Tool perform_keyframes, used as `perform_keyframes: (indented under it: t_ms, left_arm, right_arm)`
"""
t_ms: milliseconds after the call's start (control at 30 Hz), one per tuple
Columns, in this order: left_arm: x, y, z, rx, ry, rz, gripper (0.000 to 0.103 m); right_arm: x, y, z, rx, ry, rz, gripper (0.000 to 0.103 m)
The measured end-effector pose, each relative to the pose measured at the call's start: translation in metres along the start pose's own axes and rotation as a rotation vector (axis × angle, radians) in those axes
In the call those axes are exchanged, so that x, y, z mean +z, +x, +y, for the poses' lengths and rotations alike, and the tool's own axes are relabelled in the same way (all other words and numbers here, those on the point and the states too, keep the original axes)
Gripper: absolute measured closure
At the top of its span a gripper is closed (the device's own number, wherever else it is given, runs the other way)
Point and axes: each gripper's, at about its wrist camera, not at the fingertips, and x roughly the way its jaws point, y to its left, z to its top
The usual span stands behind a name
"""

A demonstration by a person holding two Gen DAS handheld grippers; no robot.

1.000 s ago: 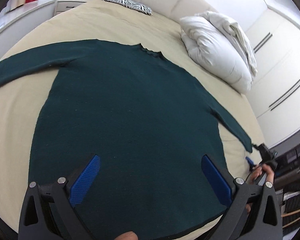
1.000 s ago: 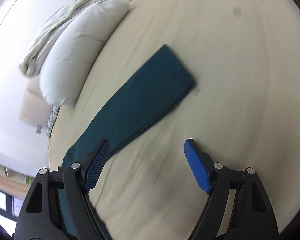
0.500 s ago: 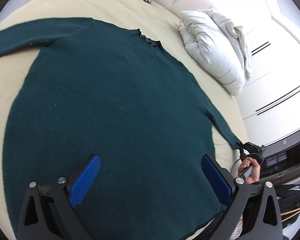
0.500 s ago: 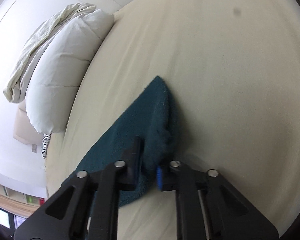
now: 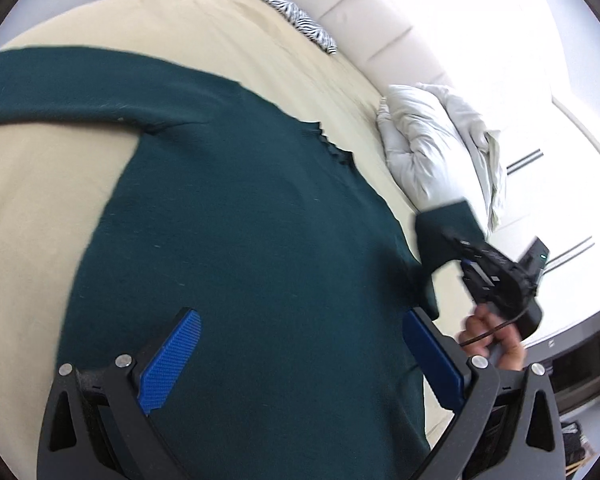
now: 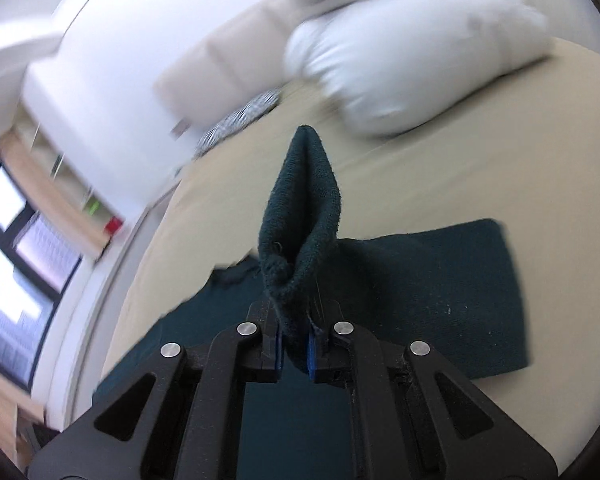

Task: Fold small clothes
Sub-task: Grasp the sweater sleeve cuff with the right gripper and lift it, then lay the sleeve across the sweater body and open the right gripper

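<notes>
Sweater (image 5: 236, 240) lay flat on bed (image 5: 40, 208), other sleeve out straight. My right gripper (image 6: 296, 350) was pinched on cuff (image 6: 300, 216), raised off bed beside body, near pillow (image 5: 428, 148). Left gripper (image 5: 296, 356) hovered over hem, fingers spread, holding nothing. Step judged: sleeve fold-in. Next move: carry cuff across chest, lay flat, then release; left could pin body against dragging.

1. The left wrist view looks down, close over the green sweater (image 5: 240, 240) on the bed (image 5: 40, 208).
2. The right wrist view faces the headboard, low.
3. Both show the white pillow (image 5: 428, 152).
</notes>
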Motion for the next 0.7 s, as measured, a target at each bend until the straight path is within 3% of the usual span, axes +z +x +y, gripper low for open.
perform_keyframes:
  t_ms: [67, 200, 233, 267, 300, 333, 433, 600, 667, 700]
  left_arm:
    - [0.005, -0.002, 0.008, 0.023, 0.0, -0.012, 0.0]
    - [0.013, 0.0, 0.023, 0.017, -0.046, -0.026, 0.0]
    - [0.017, 0.003, 0.025, 0.012, -0.055, -0.025, 0.0]
    - [0.018, 0.006, 0.024, 0.014, -0.056, -0.025, 0.0]
    - [0.022, 0.012, 0.023, 0.018, -0.051, -0.023, 0.0]
    - [0.025, 0.018, 0.019, 0.021, -0.046, -0.017, 0.0]
    - [0.032, 0.041, 0.001, 0.008, -0.016, 0.01, 0.0]
    - [0.041, 0.098, -0.042, 0.032, 0.073, 0.078, 0.004]
    - [0.044, 0.126, -0.057, 0.047, 0.097, 0.116, 0.013]
    - [0.047, 0.14, -0.063, 0.06, 0.109, 0.14, 0.022]
  right_arm:
    - [-0.02, 0.037, 0.031, 0.018, -0.036, 0.072, 0.095]
    - [-0.055, 0.088, 0.053, 0.008, -0.053, 0.203, 0.09]
    - [-0.06, 0.093, 0.053, 0.018, -0.059, 0.221, 0.087]
    - [-0.066, 0.093, 0.052, 0.017, -0.062, 0.228, 0.074]
    - [-0.071, 0.089, 0.049, 0.01, -0.062, 0.219, 0.059]
    - [-0.071, 0.081, 0.043, 0.009, -0.055, 0.197, 0.055]
    - [-0.072, 0.051, 0.022, 0.048, -0.016, 0.15, 0.052]
    - [-0.081, -0.002, -0.034, 0.102, 0.153, 0.076, 0.052]
    - [-0.083, -0.012, -0.055, 0.086, 0.198, 0.075, 0.052]
    - [-0.094, -0.02, -0.063, 0.086, 0.214, 0.074, 0.05]
